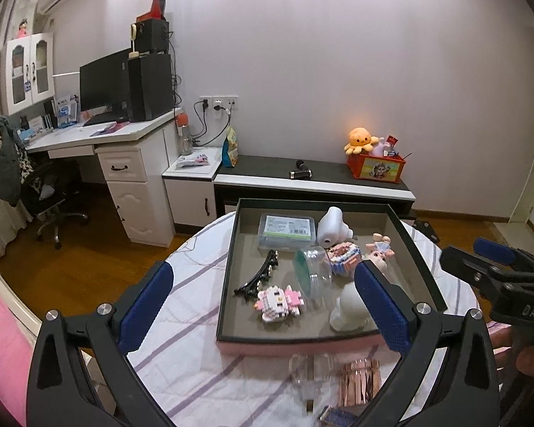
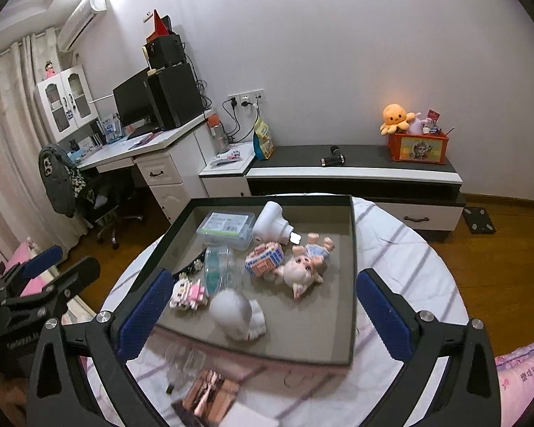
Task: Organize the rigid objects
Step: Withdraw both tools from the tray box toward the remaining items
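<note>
Both grippers hover over a round table [image 1: 195, 356] with a striped cloth, nothing between the fingers of either. Left gripper [image 1: 263, 299] spread wide, blue pads apart, empty. Right gripper [image 2: 263, 306] also spread wide and empty; it shows in the left view at the right edge, side-on.

Shallow dark-rimmed tray [image 1: 231, 249] sits on the table, holding most of the items. At the far side: a clear plastic box with a green label [image 1: 286, 229] and, just beside it on the right, a white rounded device [image 1: 333, 227]. Middle: a clear jar with a green lid [image 1: 311, 270] lying on its side, touching a block-built house toy [image 1: 343, 252]. Right of that, a small pig-faced doll [image 2: 304, 267] lying down. Near left: a black hair clip [image 1: 258, 275] and a pink-white block figure [image 1: 279, 300], close together. Near edge: a white figurine [image 2: 236, 311], blurred in the right view.

Outside the tray, on the cloth at the near side: a clear glass cup [image 1: 308, 373], a rose-gold faceted container [image 1: 359, 380], and a dark flat thing [image 1: 338, 418], possibly a small box, mostly cut off.
</note>
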A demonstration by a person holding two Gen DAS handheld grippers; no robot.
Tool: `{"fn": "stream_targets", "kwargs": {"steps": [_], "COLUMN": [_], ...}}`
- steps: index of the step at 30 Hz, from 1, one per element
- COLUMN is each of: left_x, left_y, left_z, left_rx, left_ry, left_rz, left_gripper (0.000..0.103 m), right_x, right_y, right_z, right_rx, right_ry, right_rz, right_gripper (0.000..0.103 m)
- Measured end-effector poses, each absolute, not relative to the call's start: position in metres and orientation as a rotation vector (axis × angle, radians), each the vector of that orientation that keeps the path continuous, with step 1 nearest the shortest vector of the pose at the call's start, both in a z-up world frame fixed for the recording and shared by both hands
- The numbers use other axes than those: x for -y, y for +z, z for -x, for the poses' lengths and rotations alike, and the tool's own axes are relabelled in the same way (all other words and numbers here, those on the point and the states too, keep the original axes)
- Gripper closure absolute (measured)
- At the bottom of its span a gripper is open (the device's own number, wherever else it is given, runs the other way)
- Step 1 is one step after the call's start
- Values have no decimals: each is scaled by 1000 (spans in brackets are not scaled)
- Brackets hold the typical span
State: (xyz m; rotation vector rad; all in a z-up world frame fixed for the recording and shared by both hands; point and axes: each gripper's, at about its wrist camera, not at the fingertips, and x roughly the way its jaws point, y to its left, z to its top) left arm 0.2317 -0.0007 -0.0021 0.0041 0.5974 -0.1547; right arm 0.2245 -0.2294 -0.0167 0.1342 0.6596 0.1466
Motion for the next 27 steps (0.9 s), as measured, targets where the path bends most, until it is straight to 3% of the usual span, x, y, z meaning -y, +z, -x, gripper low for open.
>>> {"fn": "stream_targets", "kwargs": {"steps": [27], "left_x": [-14], "left_y": [-51], "left_z": [-145], "left_rx": [-708], "left_ry": [-127], "left_rz": [30], "left_gripper": [0], "right_x": [235], "right_y": [-54], "right_z": [-134], "right_rx": [-721], "right_ry": [153], "right_rz": [-131], "right_gripper": [0]}}
